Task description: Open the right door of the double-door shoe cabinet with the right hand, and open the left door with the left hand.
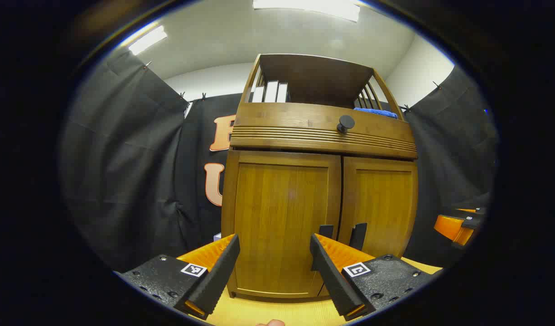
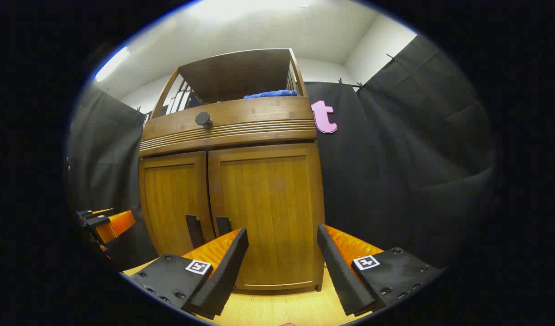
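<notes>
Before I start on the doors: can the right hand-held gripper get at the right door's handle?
Probably yes: the right hand-held gripper is open, and the handle stands unobstructed just left of it.

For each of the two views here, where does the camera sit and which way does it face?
Left gripper view: rides on the left claw, low, facing up at the closed left door; its own open fingers show at the bottom, the right claw at the right edge.
Right gripper view: rides on the right claw, low, facing the closed right door; own open fingers below, the left claw at the left edge.
Shared: the shoe cabinet, both doors, its round knob.
</notes>
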{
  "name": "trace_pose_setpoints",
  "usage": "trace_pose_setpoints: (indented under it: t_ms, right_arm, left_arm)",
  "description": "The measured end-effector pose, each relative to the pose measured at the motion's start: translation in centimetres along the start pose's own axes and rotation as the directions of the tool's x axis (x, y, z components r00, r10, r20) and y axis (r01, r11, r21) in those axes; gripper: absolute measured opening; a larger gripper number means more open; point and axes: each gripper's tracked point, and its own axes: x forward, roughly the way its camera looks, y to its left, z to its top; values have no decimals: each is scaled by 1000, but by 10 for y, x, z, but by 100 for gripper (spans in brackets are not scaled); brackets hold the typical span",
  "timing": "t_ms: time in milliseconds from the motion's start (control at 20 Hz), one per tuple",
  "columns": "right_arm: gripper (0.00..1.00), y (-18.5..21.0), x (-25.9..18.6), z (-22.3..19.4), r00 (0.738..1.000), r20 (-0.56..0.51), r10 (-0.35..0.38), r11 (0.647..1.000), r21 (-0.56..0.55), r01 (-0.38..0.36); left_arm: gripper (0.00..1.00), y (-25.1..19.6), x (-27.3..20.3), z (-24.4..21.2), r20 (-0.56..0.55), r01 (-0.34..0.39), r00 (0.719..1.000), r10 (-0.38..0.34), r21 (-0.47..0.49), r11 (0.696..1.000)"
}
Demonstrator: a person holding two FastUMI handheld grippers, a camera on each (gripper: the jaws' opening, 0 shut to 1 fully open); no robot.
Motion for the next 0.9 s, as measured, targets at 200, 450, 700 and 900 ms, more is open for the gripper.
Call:
trace_pose_setpoints:
  t_ms: [200,450,700,900]
  right_arm:
    - [90,0,-4,-2,1000,-3,-5,1000,-2,5]
    - [91,2,-9,-3,1000,-2,-2,1000,7,2]
    - [98,2,-16,-4,1000,-4,5,1000,11,-5]
    - [99,2,-19,-2,1000,-1,7,1000,9,-7]
  left_arm:
    - [92,0,-2,2,10,-3,1000,3,4,1000]
    - [91,0,-5,3,18,-9,1000,9,15,1000]
    - [91,1,-4,2,21,-13,1000,13,10,1000]
    - [92,0,-5,3,31,-17,999,16,14,1000]
